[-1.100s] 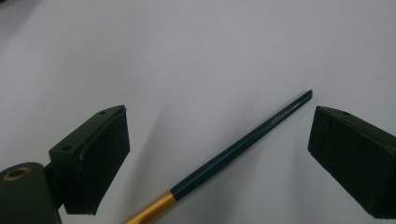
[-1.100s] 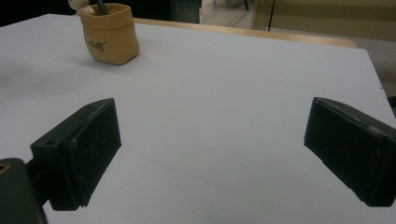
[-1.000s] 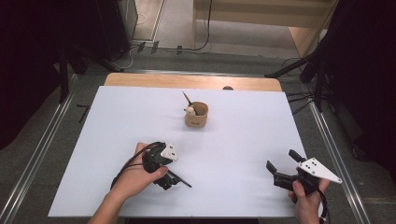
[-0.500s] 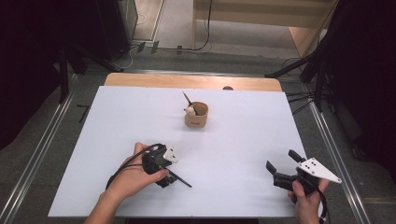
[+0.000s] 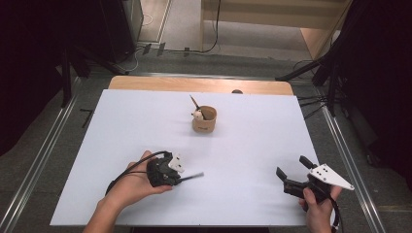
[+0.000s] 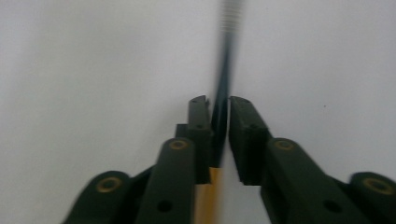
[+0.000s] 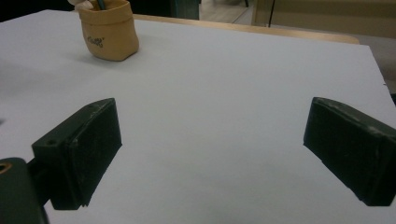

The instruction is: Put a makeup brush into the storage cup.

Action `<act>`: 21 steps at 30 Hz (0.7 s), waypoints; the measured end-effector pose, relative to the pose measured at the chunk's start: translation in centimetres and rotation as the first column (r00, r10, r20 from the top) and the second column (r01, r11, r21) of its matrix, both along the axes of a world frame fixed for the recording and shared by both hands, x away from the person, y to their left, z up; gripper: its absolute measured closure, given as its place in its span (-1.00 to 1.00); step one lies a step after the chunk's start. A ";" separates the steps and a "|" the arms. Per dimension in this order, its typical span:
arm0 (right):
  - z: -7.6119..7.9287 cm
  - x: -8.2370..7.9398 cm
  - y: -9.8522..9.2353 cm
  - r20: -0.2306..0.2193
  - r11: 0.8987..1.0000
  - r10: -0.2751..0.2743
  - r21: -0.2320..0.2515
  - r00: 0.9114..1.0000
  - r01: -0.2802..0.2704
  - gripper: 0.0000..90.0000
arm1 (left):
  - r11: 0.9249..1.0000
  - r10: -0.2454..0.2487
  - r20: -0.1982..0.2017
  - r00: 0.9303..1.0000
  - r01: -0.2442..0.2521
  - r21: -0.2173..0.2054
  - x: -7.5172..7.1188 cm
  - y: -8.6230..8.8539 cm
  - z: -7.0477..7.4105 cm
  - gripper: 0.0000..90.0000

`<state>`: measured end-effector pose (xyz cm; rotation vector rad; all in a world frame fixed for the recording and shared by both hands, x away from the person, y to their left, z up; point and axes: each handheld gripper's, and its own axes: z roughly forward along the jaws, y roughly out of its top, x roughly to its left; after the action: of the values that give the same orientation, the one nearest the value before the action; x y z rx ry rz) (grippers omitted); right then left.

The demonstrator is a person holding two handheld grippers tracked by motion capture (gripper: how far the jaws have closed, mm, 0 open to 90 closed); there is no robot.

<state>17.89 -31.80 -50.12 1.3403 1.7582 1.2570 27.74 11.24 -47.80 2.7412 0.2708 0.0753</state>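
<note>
At twelve o'clock on the table [image 5: 121,126], a tan pouch [image 5: 204,120] holding brushes is seen. The left gripper [image 5: 171,175], at seven o'clock, has just been clenched on a dark brush [image 6: 224,88]. The right gripper [image 5: 291,175], at five o'clock, is held spread wide.

On the table [image 5: 252,194] I have the pouch [image 5: 204,120] at the far middle, with a few tools standing in it. The left gripper [image 5: 176,178] lies at the near left, a pen [image 5: 190,176] between its jaws and pointing right. The right gripper [image 5: 291,173] sits at the near right, well apart from both. The pouch is far left of the right gripper.
</note>
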 end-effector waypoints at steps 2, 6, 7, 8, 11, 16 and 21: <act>0.0 0.0 0.1 0.000 1.000 0.002 0.001 1.000 -0.002 -0.90 | 1.000 0.015 -0.008 1.000 -0.015 0.012 0.1 -0.1 0.1 0.87; 0.0 0.1 0.4 -0.006 1.000 0.005 -0.005 1.000 -0.005 -0.89 | 0.998 0.062 -0.033 0.998 -0.062 -0.020 0.2 0.1 0.0 0.88; 0.0 0.1 0.5 -0.003 1.000 0.006 -0.011 1.000 -0.006 -0.89 | 0.996 0.074 -0.040 0.996 -0.075 -0.037 0.3 0.3 -0.1 0.88; 0.0 0.1 0.6 -0.001 1.000 0.008 -0.016 1.000 -0.008 -0.89 | 0.995 0.083 -0.049 0.995 -0.086 -0.055 0.4 0.5 -0.1 0.88; 0.2 0.1 1.0 -0.002 1.000 0.016 -0.019 1.000 -0.016 -0.89 | 0.988 0.123 -0.031 0.992 -0.126 -0.087 0.6 0.9 -0.2 0.88; 0.6 0.4 1.4 -0.004 1.000 0.004 -0.022 1.000 -0.004 -0.87 | 0.976 0.148 -0.017 0.989 -0.149 -0.160 0.9 1.0 0.4 0.88; 1.8 1.1 2.2 -0.015 0.999 -0.027 -0.043 1.000 0.026 -0.84 | 0.958 0.170 -0.006 0.985 -0.167 -0.234 1.2 1.1 1.1 0.88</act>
<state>18.97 -29.61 -48.31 1.3479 1.7626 1.1913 28.90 12.35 -46.69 2.4777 0.4783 0.1014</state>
